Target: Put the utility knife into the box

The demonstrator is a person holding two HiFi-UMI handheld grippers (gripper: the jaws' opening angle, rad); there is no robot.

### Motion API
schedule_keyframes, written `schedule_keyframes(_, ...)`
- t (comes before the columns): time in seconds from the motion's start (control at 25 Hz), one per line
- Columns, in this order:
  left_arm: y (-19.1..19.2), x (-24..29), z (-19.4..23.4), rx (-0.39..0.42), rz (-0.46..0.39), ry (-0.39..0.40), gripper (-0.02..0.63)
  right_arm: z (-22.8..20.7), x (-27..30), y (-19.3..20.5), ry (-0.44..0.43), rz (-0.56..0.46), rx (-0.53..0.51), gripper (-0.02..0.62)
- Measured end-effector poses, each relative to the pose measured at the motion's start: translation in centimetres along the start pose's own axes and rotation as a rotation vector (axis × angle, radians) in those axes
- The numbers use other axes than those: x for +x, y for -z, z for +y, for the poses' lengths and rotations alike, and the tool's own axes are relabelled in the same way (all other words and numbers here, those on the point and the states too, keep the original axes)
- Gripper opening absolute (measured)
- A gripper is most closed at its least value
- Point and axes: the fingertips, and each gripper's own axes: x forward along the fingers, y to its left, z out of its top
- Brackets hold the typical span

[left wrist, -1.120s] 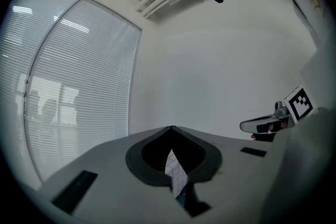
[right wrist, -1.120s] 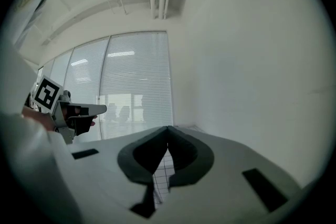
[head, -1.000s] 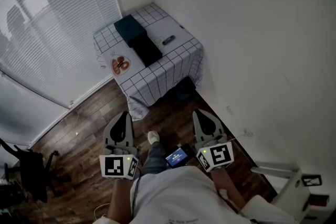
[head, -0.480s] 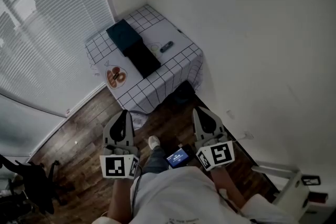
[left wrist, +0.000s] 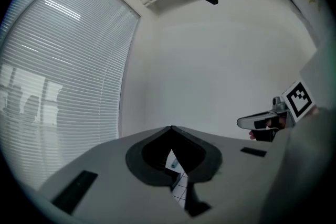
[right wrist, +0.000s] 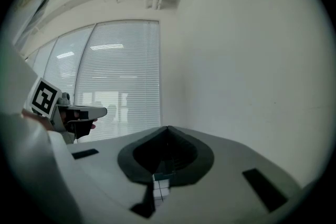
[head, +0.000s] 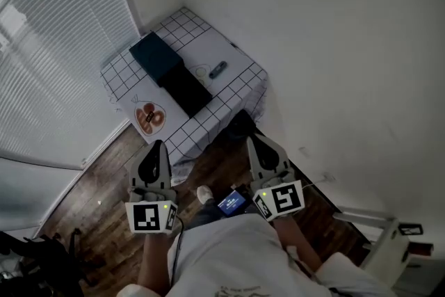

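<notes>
Two handheld grey two-jaw grippers, each with a square-marker cube at its rear, are held low and side by side in front of the person's white-clad body. The left gripper (head: 157,148) has its jaws together at the tips, with nothing between them. The right gripper (head: 254,142) is likewise fully closed and empty. A small blue-screened device (head: 231,204) sits between the two gripper bodies, close to the person. The small table draped in a white black-checked cloth (head: 240,80) stands ahead of both grippers, well apart from their tips, in the corner of the room. The dark teal rectangular box (head: 156,57) lies on the cloth at the far side from the grippers. The flat black rectangular piece (head: 185,89) lies end to end with that box, nearer the grippers. The slim blue-and-dark utility knife (head: 217,69) lies on the cloth outside the box, just beside the black piece, towards the right gripper's side and far beyond reach of either. The small white plate holding brown items (head: 147,117) is at the table edge nearest the left gripper. White slatted window blinds (head: 49,45) are beyond the left gripper. The dark wooden plank floor (head: 104,177) lies beneath both.
</notes>
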Motion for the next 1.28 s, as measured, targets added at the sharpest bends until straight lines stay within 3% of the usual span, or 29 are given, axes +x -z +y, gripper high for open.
schedule_keyframes(0.4, 1.0, 4.4, 2.3, -0.010, 0.021, 0.006, 0.008, -1.2, 5.2, -0.4, -0.040, 0.007, 0.055, 0.006)
schedule_keyframes(0.84, 0.8, 10.3, 6.2, 0.001, 0.046, -0.087, 0.008, -3.8, 13.5, -0.2, -0.146, 0.038, 0.016, 0.006)
schedule_keyframes(1.12, 0.4, 14.2, 6.2, 0.002, 0.047, -0.103, 0.008, -6.3, 16.9, -0.2, -0.199, 0.052, 0.013, 0.006)
schedule_keyframes(1.28, 1.0, 15.1, 6.1, 0.005, 0.062, -0.126, 0.008, -7.6, 18.1, 0.0, -0.217, 0.042, 0.081, 0.005)
